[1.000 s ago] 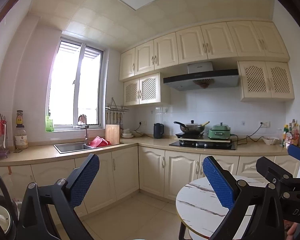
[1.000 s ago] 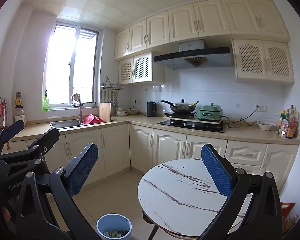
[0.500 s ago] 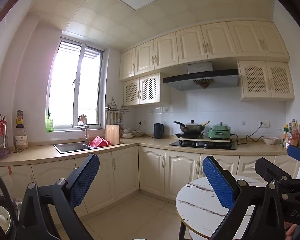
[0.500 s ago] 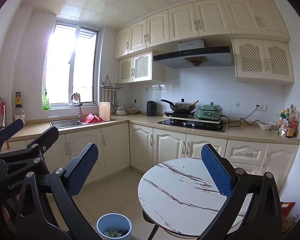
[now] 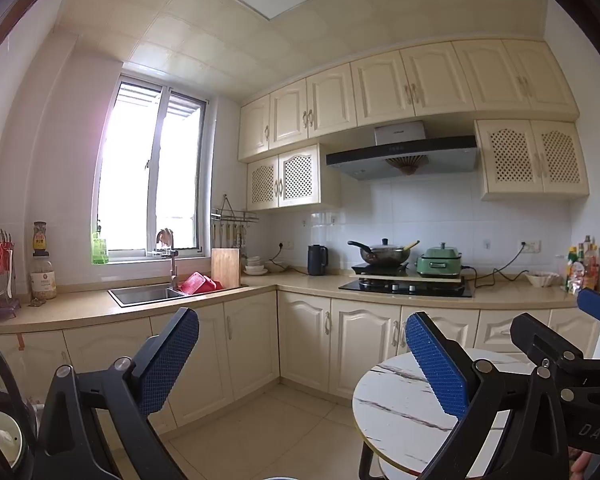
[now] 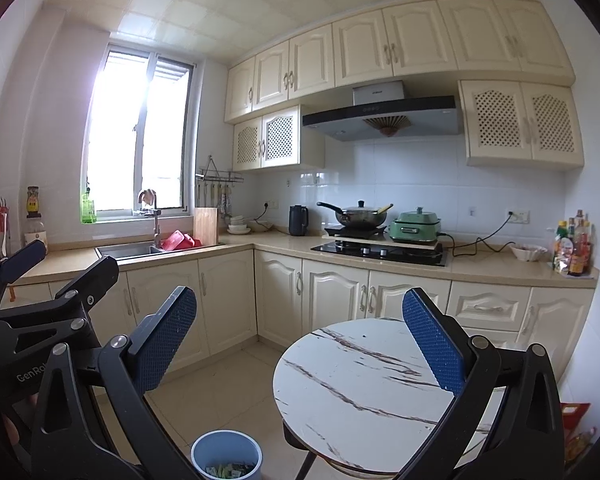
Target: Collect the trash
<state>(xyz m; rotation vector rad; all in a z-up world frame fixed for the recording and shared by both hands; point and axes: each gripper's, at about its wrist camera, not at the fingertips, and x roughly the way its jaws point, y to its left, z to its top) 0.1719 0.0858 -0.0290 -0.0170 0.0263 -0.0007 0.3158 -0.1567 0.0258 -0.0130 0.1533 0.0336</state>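
A small blue-grey bin [image 6: 227, 454] stands on the floor left of the round marble table [image 6: 364, 380]; green and pale scraps lie inside it. The table also shows in the left wrist view [image 5: 400, 404]. My right gripper [image 6: 300, 340] is open and empty, held high above the bin and the table's left side. My left gripper [image 5: 302, 356] is open and empty, to the left of the right one. The left gripper shows at the left of the right wrist view [image 6: 40, 280]. The right gripper shows at the right of the left wrist view [image 5: 572, 332]. No loose trash is visible.
An L-shaped cream counter [image 6: 480, 268] runs along the walls with a sink [image 6: 128, 250], a red rack [image 6: 178, 241], a hob [image 6: 380, 251] with a wok, a green cooker [image 6: 416, 227] and sauce bottles [image 6: 574, 250]. Tiled floor [image 6: 228, 396] lies between cabinets and table.
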